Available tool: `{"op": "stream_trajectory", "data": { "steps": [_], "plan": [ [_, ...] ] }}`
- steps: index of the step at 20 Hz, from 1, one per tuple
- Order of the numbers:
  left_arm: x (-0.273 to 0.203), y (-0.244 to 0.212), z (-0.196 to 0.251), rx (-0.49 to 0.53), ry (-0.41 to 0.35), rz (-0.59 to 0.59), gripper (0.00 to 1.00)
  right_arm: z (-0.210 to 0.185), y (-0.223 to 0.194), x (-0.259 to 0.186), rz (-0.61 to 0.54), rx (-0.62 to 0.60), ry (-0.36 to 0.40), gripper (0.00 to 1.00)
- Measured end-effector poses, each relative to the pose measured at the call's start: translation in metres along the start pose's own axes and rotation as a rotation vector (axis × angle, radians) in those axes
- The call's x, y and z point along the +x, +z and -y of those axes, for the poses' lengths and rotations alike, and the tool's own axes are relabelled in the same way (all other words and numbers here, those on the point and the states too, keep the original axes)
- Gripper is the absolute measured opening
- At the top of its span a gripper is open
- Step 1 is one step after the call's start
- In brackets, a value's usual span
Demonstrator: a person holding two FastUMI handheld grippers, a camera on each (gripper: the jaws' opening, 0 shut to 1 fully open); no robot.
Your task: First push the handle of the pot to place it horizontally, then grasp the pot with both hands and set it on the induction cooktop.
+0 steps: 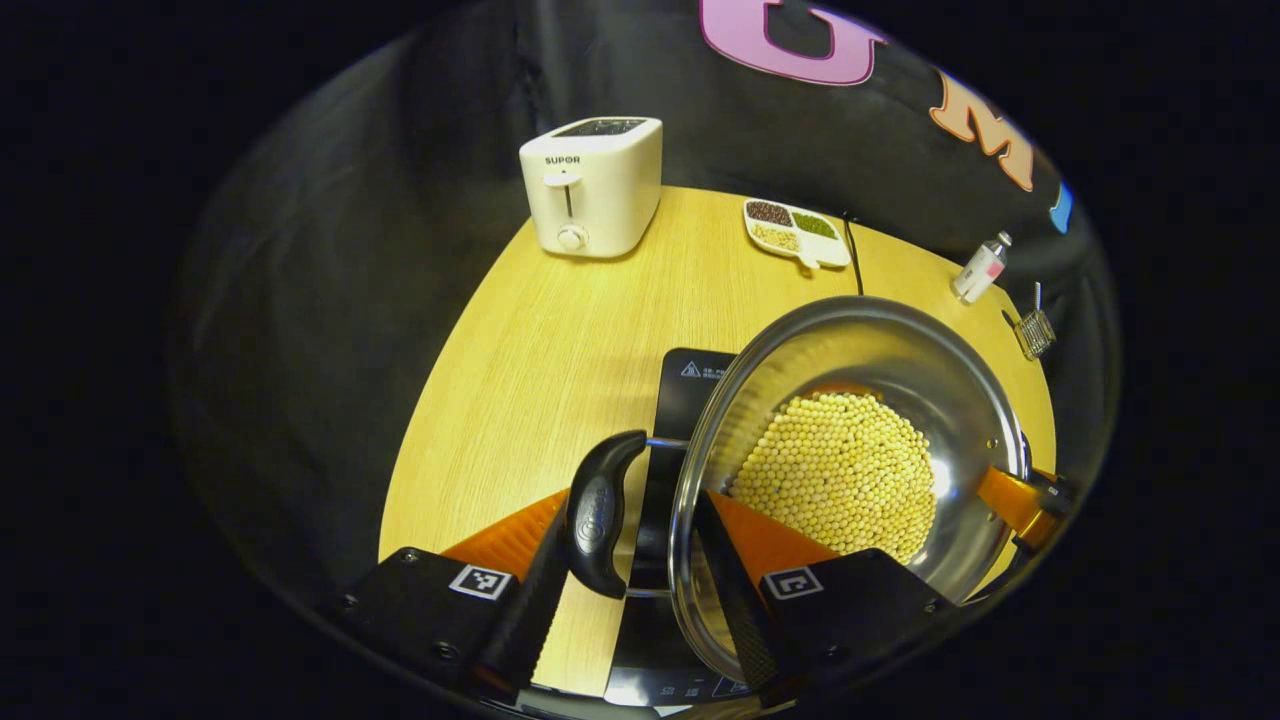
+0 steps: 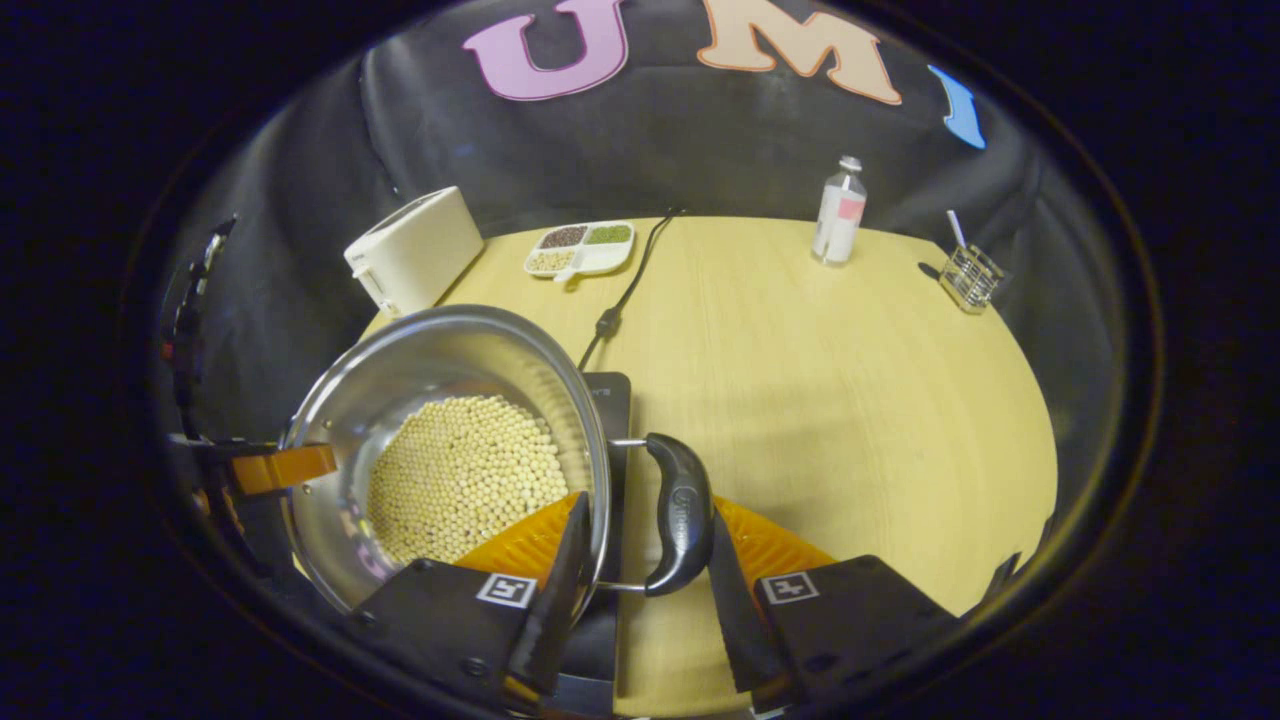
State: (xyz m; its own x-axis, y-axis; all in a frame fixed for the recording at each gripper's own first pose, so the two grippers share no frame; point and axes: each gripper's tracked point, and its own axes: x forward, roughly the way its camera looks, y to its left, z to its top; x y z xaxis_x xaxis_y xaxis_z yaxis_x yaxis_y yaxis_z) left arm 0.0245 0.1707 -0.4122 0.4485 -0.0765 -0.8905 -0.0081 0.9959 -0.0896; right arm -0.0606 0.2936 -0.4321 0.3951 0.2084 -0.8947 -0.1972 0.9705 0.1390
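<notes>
Steel pot (image 1: 850,440) up off the desk (image 1: 520,380), loaded with pale round beans (image 1: 845,475), hanging over the dark induction cooktop (image 1: 690,385). Cannot tell whether pot base touches the glass: underside hidden by the pot's own wall. Most of the cooktop covered too, just one corner and a strip at the bottom peeking out.

Left hand-held gripper (image 1: 650,590) straddling the pot's near black side handle (image 1: 600,515), one finger outside the grip, the other inside the rim against the wall. Jaws set apart; contact with the handle hard to make out, so grasping or merely bracketing — cannot tell.

In the right gripper view, same story mirrored: right hand-held gripper (image 2: 640,590) flanking the opposite black handle (image 2: 680,510), one finger tucked inside the pot (image 2: 450,440), the other out beyond the grip. Clamped or loose, cannot tell.

Across the pot, an orange finger of the other gripper poking at the far rim in each view, rest of it cut off at the edge.

Back of the desk: white toaster (image 1: 592,185), divided dish of grains (image 1: 795,232), small bottle (image 1: 982,268), wire holder (image 1: 1035,332) half lost in the distortion. Black cable (image 2: 625,290) running from the cooktop (image 2: 612,400) toward the far edge.
</notes>
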Motion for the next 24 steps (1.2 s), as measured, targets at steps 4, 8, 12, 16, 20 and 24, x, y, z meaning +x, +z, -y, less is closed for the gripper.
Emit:
{"op": "stream_trajectory", "data": {
  "steps": [4,8,12,16,20,24],
  "plan": [
    [-0.004,0.01,-0.006,0.043,0.037,0.032,0.81,-0.008,0.007,-0.001,0.017,-0.01,0.015,0.91],
    [-0.003,0.008,-0.006,0.032,0.05,0.025,0.88,-0.007,0.006,-0.001,0.03,-0.027,0.003,0.96],
    [-0.004,0.007,-0.008,0.033,0.059,0.021,0.88,-0.004,0.009,-0.003,0.043,-0.035,0.001,0.96],
    [-0.006,0.007,-0.009,0.029,0.067,0.035,0.9,-0.007,0.011,-0.006,0.067,-0.047,0.014,0.96],
    [-0.02,0.027,-0.013,0.031,0.105,0.153,0.91,-0.001,0.026,-0.021,0.148,-0.066,0.016,0.96],
    [-0.052,0.056,-0.014,0.09,0.161,0.305,0.9,0.029,0.051,-0.038,0.239,-0.037,-0.013,0.96]
  ]
}}
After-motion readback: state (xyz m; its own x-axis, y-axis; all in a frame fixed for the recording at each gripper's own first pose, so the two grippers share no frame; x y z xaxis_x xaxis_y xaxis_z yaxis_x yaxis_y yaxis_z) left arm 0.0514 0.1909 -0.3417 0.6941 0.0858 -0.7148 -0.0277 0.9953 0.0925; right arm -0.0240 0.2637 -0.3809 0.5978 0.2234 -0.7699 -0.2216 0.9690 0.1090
